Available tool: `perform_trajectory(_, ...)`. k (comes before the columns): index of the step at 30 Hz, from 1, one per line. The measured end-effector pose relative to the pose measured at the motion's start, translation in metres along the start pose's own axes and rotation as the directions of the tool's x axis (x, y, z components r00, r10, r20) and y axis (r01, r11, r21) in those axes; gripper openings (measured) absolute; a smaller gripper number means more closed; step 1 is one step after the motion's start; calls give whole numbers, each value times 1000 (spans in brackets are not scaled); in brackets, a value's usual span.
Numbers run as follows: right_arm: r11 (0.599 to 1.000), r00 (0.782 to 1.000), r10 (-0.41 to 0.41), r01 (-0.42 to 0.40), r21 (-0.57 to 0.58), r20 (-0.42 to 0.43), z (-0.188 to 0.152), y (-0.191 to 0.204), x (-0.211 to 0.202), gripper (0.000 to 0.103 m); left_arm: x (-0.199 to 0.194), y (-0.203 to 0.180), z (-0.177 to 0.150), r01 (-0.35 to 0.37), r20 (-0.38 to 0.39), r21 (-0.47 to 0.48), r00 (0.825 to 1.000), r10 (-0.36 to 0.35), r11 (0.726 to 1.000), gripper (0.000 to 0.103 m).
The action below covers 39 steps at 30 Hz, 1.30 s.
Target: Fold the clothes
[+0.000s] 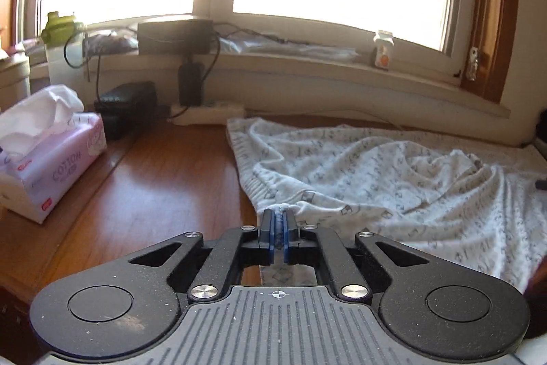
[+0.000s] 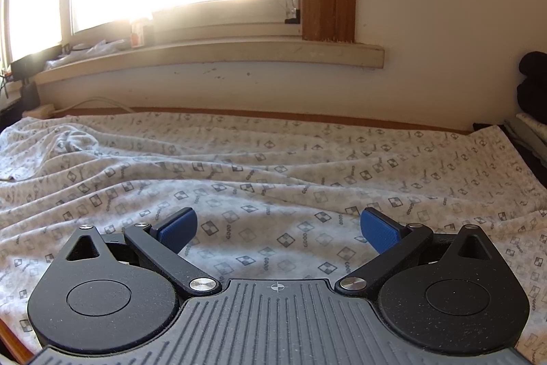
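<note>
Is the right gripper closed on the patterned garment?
No. The right gripper stands wide open above the patterned garment, its blue pads far apart with nothing pinched between them.

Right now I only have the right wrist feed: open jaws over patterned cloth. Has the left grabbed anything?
Observer: Yes. The left gripper is shut on a corner of the white patterned garment, at its near left edge.
Operator: Is the cloth bunched on that side?
Observer: It is. There is a raised swirl of folds in the middle of the garment, while your side lies flatter under the right gripper.
Operator: Anything on the table beside it?
Observer: A pink tissue box stands on the bare wooden table to the left of the garment, apart from it.
</note>
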State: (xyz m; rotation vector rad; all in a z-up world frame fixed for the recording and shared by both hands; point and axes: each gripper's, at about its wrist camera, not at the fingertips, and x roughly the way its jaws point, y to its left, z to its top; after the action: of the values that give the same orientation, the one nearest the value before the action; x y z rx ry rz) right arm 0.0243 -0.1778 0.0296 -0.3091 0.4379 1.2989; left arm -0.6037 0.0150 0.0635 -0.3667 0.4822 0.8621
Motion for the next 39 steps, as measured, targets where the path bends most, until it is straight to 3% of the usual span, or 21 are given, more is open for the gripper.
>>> perform_trajectory(1,1000,1000,1,-1,-1,-2,0,0,0,102,0,4,-2,19,-39,-4,999,-19,1000,12)
perform_trajectory(4,1000,1000,6,-6,-2,-8,1,1,2,102,7,9,-9,-20,-92,16,996,21,1000,21)
perform_trajectory(8,1000,1000,0,0,3,0,0,0,0,102,10,8,-1,-20,-60,11,998,21,1000,43)
perform_trajectory(14,1000,1000,4,-4,-2,-1,1,0,0,102,36,-17,30,2,-15,75,1000,0,997,44)
perform_trajectory(17,1000,1000,3,-3,6,6,1,-1,-1,102,59,-34,41,31,-41,135,999,-25,990,44)
perform_trajectory(22,1000,1000,7,-7,10,14,1,-1,-3,102,95,-60,37,52,-99,211,995,-31,976,44)
perform_trajectory(27,997,999,-5,9,-76,49,5,15,-8,100,96,-56,32,44,-88,209,996,-26,977,44)
perform_trajectory(29,995,998,43,-38,-96,55,13,28,-7,94,94,-51,32,38,-87,205,996,-20,978,44)
perform_trajectory(34,963,968,249,-245,-113,18,44,80,17,58,90,-46,31,22,-80,208,997,-6,978,45)
perform_trajectory(39,912,927,372,-376,-165,-59,72,148,57,55,89,-41,32,21,-78,201,997,-5,979,46)
